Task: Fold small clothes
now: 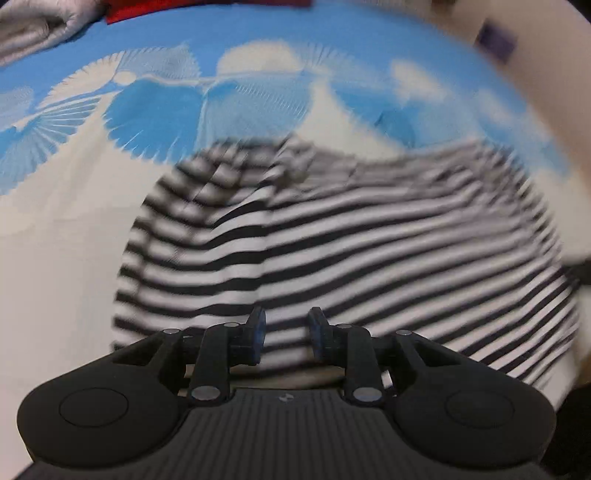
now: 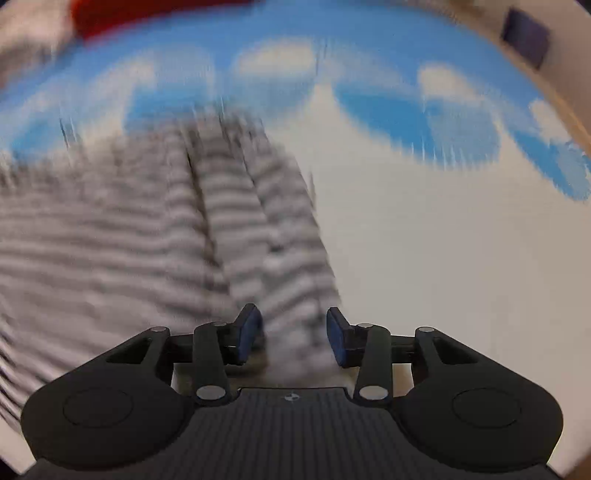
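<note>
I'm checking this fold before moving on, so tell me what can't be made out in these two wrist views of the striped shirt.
- Striped shirt, left wrist view: its near edge is hidden behind the left gripper; its right side runs into blur.
- Same shirt, right wrist view: motion blur smears the stripes and folds, so the layers can't be counted.
- Right gripper: pads apart over the shirt's edge; whether they touch it is unclear.
- Red item: cut off by the top edge.

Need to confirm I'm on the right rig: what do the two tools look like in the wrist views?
Both look alike. The left tool and right tool are matte black, with two rounded lobes, a ribbed centre plate bearing a small emblem, silver pivot pins on black link arms, and short fingers with dark blue pads. No cables or sleeves show.
</note>
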Demonstrator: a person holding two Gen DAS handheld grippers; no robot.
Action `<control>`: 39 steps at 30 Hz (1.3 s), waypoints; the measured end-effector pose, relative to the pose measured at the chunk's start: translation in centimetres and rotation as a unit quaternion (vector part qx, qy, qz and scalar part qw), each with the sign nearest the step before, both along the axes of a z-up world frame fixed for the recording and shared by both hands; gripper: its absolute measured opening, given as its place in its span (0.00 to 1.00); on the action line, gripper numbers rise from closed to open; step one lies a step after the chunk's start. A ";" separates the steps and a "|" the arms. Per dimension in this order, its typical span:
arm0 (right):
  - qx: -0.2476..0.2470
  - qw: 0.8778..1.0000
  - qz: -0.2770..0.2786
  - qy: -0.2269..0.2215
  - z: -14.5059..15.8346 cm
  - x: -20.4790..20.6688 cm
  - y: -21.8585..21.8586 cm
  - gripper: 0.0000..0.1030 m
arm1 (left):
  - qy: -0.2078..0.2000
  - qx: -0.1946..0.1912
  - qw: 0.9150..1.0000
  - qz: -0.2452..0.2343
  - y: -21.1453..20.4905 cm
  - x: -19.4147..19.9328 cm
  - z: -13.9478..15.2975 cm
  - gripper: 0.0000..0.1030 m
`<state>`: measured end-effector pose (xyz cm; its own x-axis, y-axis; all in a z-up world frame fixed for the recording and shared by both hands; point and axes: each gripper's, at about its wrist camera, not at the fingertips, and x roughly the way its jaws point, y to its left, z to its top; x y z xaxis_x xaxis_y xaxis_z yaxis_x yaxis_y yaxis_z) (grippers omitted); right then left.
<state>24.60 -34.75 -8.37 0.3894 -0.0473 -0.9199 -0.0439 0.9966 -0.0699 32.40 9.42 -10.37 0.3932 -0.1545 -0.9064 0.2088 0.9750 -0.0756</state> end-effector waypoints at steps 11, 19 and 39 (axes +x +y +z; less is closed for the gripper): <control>0.005 1.000 0.013 0.025 -0.2 -5.0 -2.5 0.52 | 0.037 0.003 0.999 -0.019 0.2 -5.2 0.5 0.38; 0.029 0.982 -0.019 -0.183 9.1 -9.9 -3.2 0.53 | -0.137 -0.027 0.985 0.103 3.1 -12.2 10.6 0.39; 0.011 0.975 -0.025 -0.220 9.0 -13.3 -3.1 0.60 | -0.002 -0.126 0.944 0.304 7.5 -16.0 3.8 0.38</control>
